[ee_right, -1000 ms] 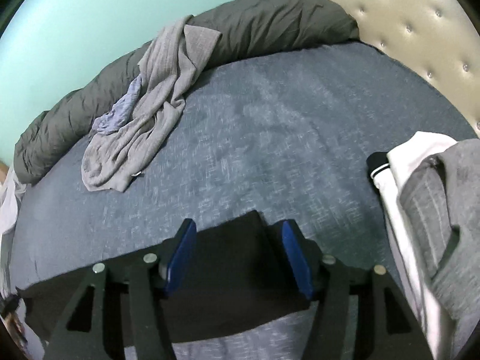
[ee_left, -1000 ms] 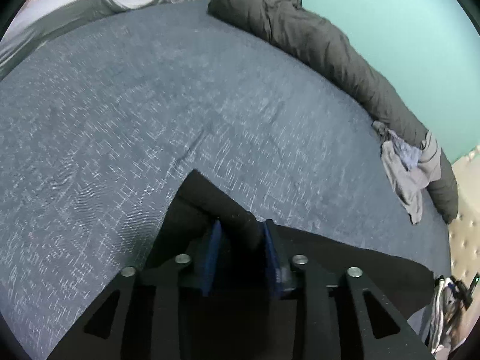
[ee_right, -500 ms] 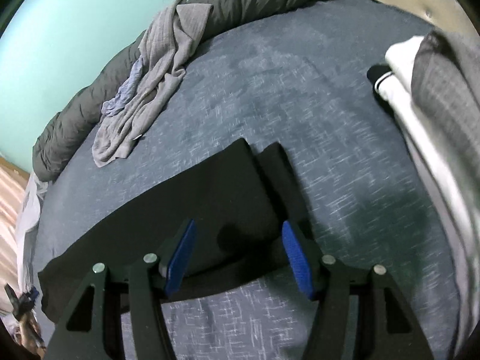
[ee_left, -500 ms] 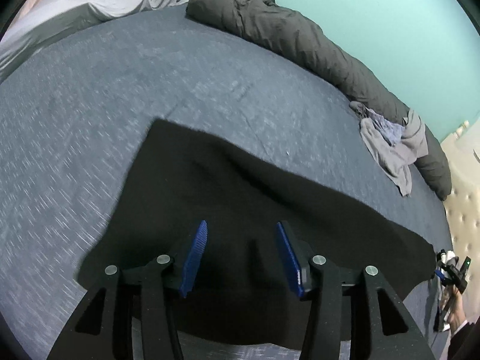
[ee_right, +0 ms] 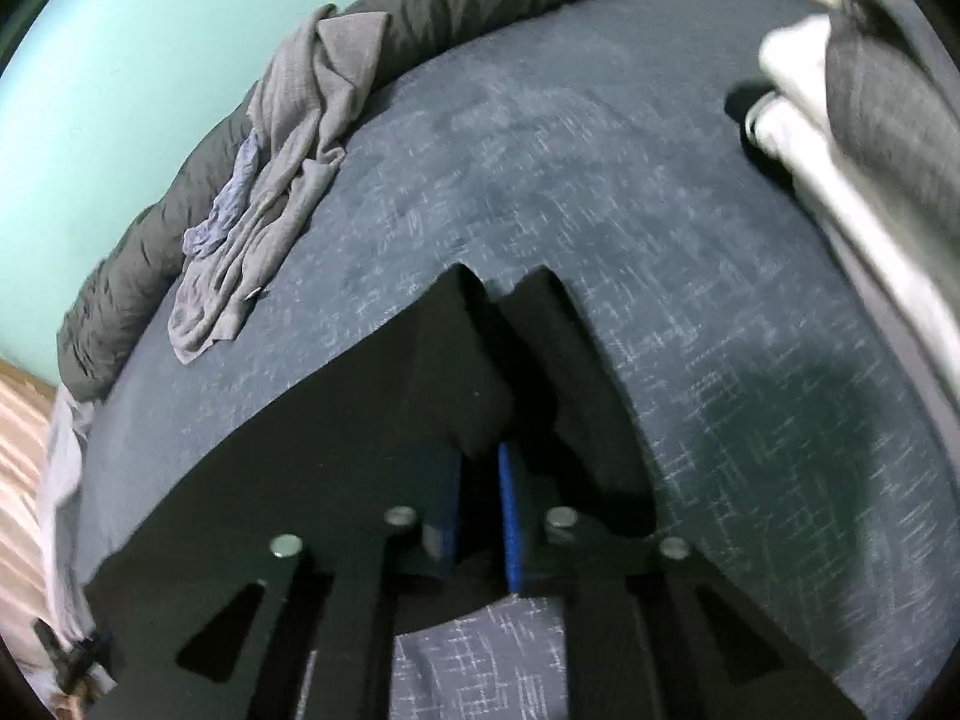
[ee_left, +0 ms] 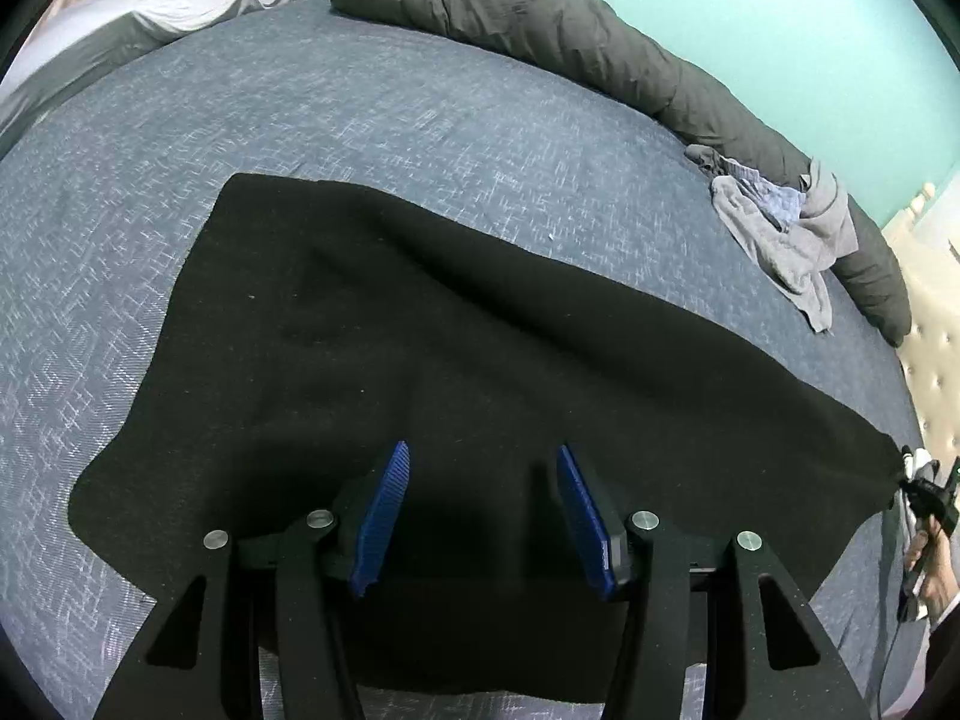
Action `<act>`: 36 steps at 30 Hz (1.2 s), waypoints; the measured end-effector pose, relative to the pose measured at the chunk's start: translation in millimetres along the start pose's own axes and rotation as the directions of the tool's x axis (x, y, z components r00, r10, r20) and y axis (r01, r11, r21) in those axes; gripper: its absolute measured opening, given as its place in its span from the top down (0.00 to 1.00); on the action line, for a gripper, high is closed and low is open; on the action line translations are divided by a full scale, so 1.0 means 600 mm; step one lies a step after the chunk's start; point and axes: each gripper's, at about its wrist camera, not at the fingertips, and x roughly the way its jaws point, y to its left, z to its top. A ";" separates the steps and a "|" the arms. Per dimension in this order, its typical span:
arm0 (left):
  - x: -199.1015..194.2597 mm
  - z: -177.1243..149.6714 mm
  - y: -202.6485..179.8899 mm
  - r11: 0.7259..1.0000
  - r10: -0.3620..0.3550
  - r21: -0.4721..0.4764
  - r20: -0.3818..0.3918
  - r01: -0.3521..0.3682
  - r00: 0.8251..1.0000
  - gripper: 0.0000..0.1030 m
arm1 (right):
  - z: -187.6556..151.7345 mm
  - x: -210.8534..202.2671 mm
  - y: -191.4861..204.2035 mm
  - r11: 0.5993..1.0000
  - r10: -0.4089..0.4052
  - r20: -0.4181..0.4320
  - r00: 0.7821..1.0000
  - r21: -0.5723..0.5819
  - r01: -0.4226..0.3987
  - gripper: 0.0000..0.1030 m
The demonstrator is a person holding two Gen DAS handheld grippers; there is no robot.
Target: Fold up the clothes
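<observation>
Black garment [ee_left: 456, 360] — spread flat across the blue-grey bedspread [ee_left: 360, 108], one long edge running from near the left gripper out toward the far right, where the right gripper [ee_left: 927, 498] shows small at the cloth's corner.

Left gripper [ee_left: 480, 516] — blue pads [ee_left: 384, 516] spread wide, poised over the near part of the black cloth, nothing between them.

Right gripper [ee_right: 480, 504] — blue pads [ee_right: 510, 522] pressed close together, pinching a fold of the black garment [ee_right: 336, 450]; two peaked points of the cloth stand up just ahead of the fingers.

Dark grey duvet [ee_left: 570, 42] — rolled along the far edge of the bed against the teal wall [ee_left: 750, 0].

Light grey clothes [ee_right: 288, 168] — crumpled heap with a bluish piece in it, lying partly on the duvet, well apart from the black garment.

White and grey stack [ee_right: 840, 120] — at the right side of the right wrist view, blurred.

Tufted cream headboard [ee_left: 933, 348] — at the right edge.
</observation>
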 end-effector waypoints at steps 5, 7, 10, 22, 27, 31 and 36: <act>-0.012 0.000 0.002 1.000 0.002 0.011 0.009 -0.002 1.000 0.46 | 0.021 -0.077 0.030 0.996 -0.028 0.113 0.993 -0.078 0.037 0.96; -0.009 -0.001 0.007 1.000 0.002 0.000 0.007 -0.002 1.000 0.46 | 0.024 -0.088 0.025 0.993 -0.052 0.107 0.993 -0.103 0.063 0.96; -0.007 -0.005 0.014 1.000 -0.003 -0.018 0.001 0.003 1.000 0.46 | 0.008 -0.057 -0.005 0.984 -0.132 0.008 0.991 -0.120 0.132 0.96; -0.015 -0.009 0.030 1.000 0.007 -0.009 -0.009 -0.007 1.000 0.46 | -0.014 -0.048 -0.080 0.993 -0.117 0.030 0.993 0.007 0.116 0.41; -0.033 -0.015 0.036 1.000 0.024 0.005 0.005 -0.024 1.000 0.46 | 0.005 -0.017 -0.059 0.996 -0.078 0.027 0.997 -0.047 0.079 0.33; -0.057 -0.019 0.058 0.999 0.045 0.006 0.019 -0.045 0.999 0.46 | 0.023 0.020 -0.035 0.992 -0.068 -0.011 0.998 -0.111 0.066 0.32; -0.064 -0.023 0.087 0.998 0.063 -0.019 0.027 -0.063 0.998 0.46 | 0.022 0.050 -0.001 0.974 -0.090 -0.029 0.996 -0.212 0.082 0.38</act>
